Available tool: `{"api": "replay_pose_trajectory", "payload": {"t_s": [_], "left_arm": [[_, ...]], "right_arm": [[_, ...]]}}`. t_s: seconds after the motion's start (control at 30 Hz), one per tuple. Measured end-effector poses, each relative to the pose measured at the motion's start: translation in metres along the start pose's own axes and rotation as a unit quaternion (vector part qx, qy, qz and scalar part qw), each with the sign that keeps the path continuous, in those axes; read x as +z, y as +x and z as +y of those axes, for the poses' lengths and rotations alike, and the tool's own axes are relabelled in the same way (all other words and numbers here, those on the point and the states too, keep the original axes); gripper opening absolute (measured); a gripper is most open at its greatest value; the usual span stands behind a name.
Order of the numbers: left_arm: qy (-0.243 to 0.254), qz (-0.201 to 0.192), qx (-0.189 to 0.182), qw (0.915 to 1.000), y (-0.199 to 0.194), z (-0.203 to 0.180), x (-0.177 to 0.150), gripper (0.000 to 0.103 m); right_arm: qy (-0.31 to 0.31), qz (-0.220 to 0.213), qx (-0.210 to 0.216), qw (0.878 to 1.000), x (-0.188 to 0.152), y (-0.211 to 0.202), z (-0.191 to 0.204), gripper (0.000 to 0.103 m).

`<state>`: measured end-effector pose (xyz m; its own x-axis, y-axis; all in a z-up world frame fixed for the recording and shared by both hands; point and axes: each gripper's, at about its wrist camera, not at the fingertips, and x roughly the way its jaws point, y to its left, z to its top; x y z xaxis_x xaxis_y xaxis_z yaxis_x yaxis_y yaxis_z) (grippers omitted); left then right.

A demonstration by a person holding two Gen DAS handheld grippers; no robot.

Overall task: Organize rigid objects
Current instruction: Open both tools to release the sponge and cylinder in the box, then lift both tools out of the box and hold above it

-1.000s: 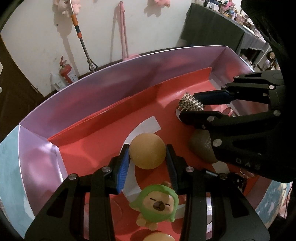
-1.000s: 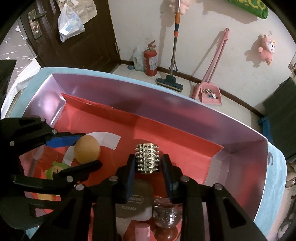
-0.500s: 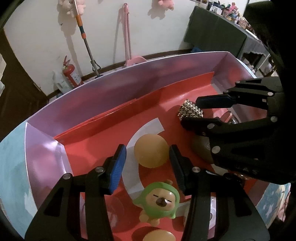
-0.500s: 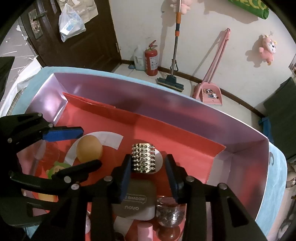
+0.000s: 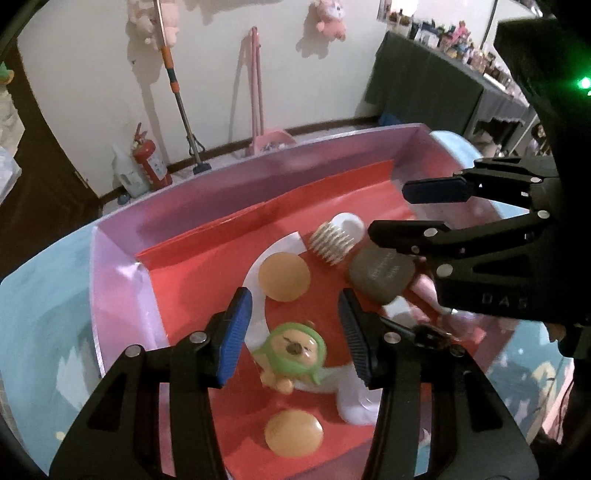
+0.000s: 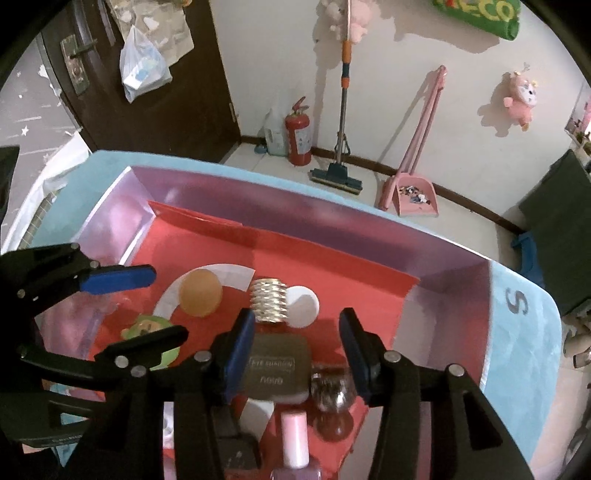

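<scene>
- Both grippers drawn back and spread since a second ago — left gripper [image 5: 295, 328] then closed around the ball [image 5: 283, 277], right gripper [image 6: 297, 349] then clamped on the studded cylinder [image 6: 268, 300]; now neither touching anything.
- Left gripper: jaws wide apart, hovering over the green figure [image 5: 291, 352], which lies on its back, face up, feet toward the camera.
- Right gripper: jaws wide apart, held above the grey case [image 6: 276, 369].
- Studded cylinder: lying on its side on the red floor of the box [image 6: 369, 221], long axis running away from the right camera, far end against a white disc [image 6: 303, 306]; just beside the ball, just beyond the case.
- Grey case: lying flat, a boxed label and a word below it on the lid — blurred, unreadable.
- Second ball [image 5: 293, 432] near the left camera, just beyond the figure's feet.
- Pink bottle [image 6: 294, 439] lying with its cap toward the case; glittery globe [image 6: 330, 391] beside the case.
- Blue cloth [image 6: 517, 332] under the box, printed with an "S".
- Green bag [image 6: 480, 14] high on the wall, yellow letters "ECO" cut off at the edge.
</scene>
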<state>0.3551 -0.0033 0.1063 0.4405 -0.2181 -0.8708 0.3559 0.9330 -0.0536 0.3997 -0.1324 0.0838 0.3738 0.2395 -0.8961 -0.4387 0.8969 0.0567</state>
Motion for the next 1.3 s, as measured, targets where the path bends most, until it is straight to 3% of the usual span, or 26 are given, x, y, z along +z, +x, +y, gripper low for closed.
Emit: {"api": "replay_pose_trajectory", "payload": {"t_s": [0.07,0.1,0.17,0.27,0.47,0.57,0.67,1.0,1.3], "left_arm": [[-0.007,-0.015,-0.004,0.9999,-0.014,-0.001,-0.005,0.051],[-0.012,-0.023,-0.005,0.9996,-0.023,-0.002,-0.008,0.066],[-0.021,-0.042,-0.001,0.9989,-0.037,-0.005,-0.015,0.078],[-0.035,-0.071,-0.011,0.9968,-0.058,-0.008,-0.029,0.078],[-0.065,-0.115,0.001,0.9912,-0.089,-0.014,-0.062,0.081],[-0.071,-0.138,0.010,0.9879,-0.099,-0.022,-0.078,0.088],[-0.076,-0.157,0.023,0.9844,-0.106,-0.030,-0.090,0.089],[-0.102,-0.217,0.073,0.9681,-0.096,-0.029,-0.116,0.089],[-0.102,-0.220,0.121,0.9626,-0.054,-0.024,-0.114,0.089]], "right_arm": [[0.006,-0.012,-0.003,1.000,-0.005,-0.016,-0.001,0.056],[0.008,-0.016,-0.003,1.000,-0.006,-0.022,-0.001,0.057],[0.014,-0.033,-0.006,0.999,-0.013,-0.041,0.000,0.059],[0.025,-0.058,-0.001,0.998,-0.022,-0.067,0.002,0.072],[0.041,-0.117,-0.009,0.992,-0.053,-0.116,0.012,0.088],[0.039,-0.146,-0.021,0.988,-0.071,-0.134,0.020,0.094],[0.038,-0.165,-0.026,0.985,-0.088,-0.145,0.026,0.097],[0.029,-0.222,-0.062,0.973,-0.130,-0.137,0.040,0.103],[0.046,-0.238,-0.080,0.967,-0.143,-0.087,0.030,0.103]]}}
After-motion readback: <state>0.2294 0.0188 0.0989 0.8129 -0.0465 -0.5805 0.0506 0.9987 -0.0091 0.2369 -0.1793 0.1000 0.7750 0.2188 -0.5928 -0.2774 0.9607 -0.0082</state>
